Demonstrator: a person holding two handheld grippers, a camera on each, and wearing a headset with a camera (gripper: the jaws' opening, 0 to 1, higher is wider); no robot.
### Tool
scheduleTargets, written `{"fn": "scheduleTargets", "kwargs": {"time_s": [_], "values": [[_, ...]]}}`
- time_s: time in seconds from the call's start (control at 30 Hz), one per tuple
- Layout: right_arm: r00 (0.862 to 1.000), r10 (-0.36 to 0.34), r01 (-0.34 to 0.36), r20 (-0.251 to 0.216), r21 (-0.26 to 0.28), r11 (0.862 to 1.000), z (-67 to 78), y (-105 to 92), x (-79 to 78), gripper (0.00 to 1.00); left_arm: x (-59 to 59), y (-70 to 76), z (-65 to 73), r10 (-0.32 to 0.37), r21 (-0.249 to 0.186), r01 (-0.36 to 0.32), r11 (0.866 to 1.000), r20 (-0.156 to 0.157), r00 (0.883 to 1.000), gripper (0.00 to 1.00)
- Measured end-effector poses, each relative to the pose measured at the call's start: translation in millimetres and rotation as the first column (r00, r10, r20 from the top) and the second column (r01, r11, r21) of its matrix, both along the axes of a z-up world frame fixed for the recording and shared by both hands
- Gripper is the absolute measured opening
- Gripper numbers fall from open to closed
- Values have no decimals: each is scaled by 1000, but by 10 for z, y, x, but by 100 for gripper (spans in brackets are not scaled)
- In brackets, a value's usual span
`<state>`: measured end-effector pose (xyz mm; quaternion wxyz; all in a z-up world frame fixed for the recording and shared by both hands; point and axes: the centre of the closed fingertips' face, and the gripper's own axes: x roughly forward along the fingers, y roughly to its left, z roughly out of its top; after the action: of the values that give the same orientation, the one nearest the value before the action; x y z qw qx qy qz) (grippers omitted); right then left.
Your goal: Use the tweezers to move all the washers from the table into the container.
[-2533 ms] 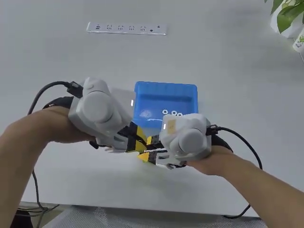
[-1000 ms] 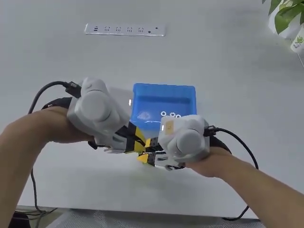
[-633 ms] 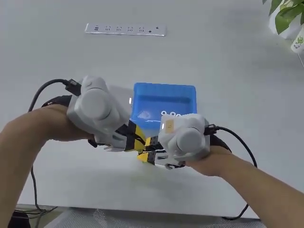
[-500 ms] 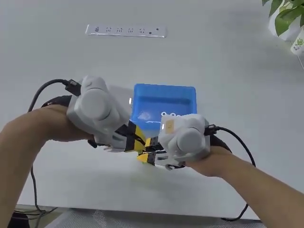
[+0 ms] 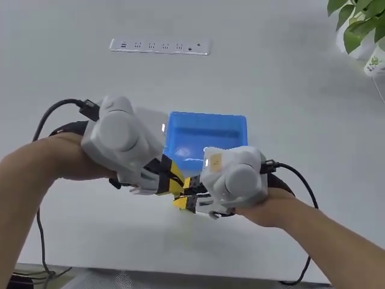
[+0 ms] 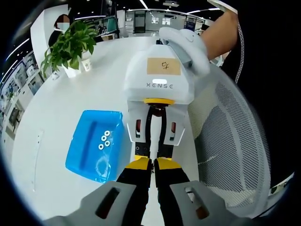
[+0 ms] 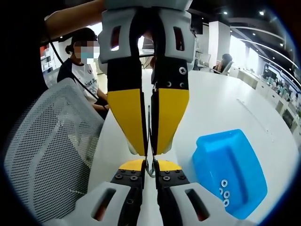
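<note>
Washers lie together in the blue container, which sits toward the worktop's near edge, just beyond the grippers. Left gripper and right gripper meet nose to nose, both pinched on the tweezers. This is likely a regrip or handover; next, one releases while the other holds firm.

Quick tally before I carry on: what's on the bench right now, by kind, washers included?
Blue plastic container: 1
Small metal ring washers, all inside the container: 3 that I can make out
Thin metal tweezers: 1
White power strip: 1
Green potted plant: 1
Total: 7
</note>
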<state>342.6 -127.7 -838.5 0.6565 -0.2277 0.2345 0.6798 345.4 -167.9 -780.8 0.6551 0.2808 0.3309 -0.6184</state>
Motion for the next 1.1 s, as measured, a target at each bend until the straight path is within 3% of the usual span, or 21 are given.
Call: {"fn": "scheduleTargets", "kwargs": {"time_s": [0.73,1.1], "values": [[999,6,-7,37,12,1000,343,-30,142,10,129,-29,327,-16,-1,16,1000,37,999,7],[997,-3,3,71,13,1000,526,-88,329,10,288,-92,514,-35,0,35,999,78,996,7]]}}
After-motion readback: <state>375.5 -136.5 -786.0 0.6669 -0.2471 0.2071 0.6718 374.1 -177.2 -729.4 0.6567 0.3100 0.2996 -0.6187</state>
